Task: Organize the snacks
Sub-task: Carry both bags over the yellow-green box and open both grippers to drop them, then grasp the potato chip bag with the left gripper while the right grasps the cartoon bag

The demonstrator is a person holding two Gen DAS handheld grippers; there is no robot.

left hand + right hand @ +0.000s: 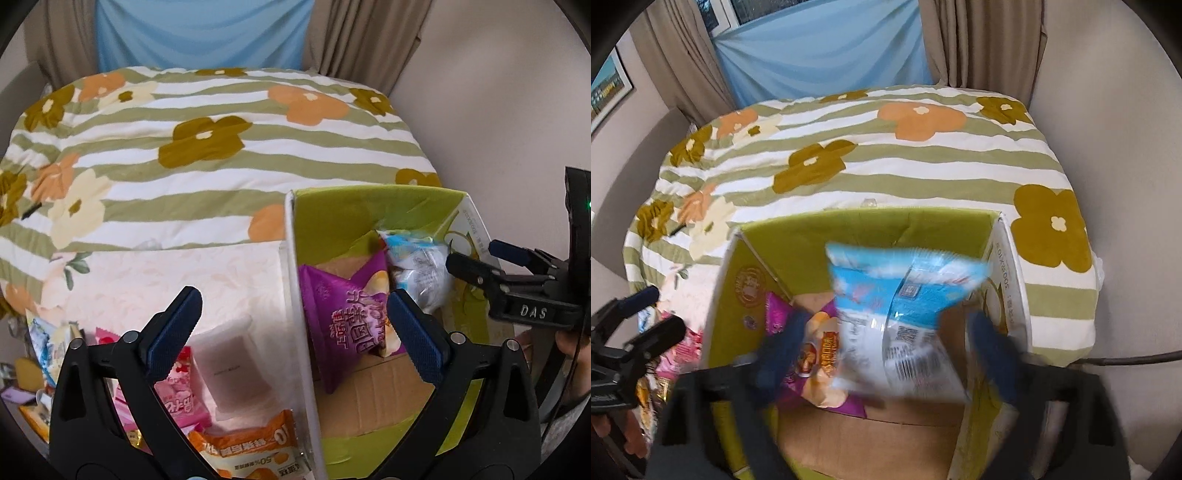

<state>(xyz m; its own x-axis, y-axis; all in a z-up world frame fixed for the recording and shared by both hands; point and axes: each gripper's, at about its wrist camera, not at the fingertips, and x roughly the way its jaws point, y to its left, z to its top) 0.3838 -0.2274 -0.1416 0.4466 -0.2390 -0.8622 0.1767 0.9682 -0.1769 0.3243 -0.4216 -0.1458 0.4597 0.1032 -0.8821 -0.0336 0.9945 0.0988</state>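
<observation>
Bed with flowered quilt [207,155] | green box [857,236]: purple bag [343,314] and blue-white bag [908,310] in | I judge part done: pink [177,398], orange [251,450] packs left outside, left | left gripper [291,328], right gripper [886,354]: jaws apart, empty

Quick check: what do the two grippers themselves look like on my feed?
Both are black plastic with blue textured pads. The left gripper shows silver pins at its finger joints. The right gripper bears raised "DAS" lettering, with a green light and a thin cable nearby.
</observation>
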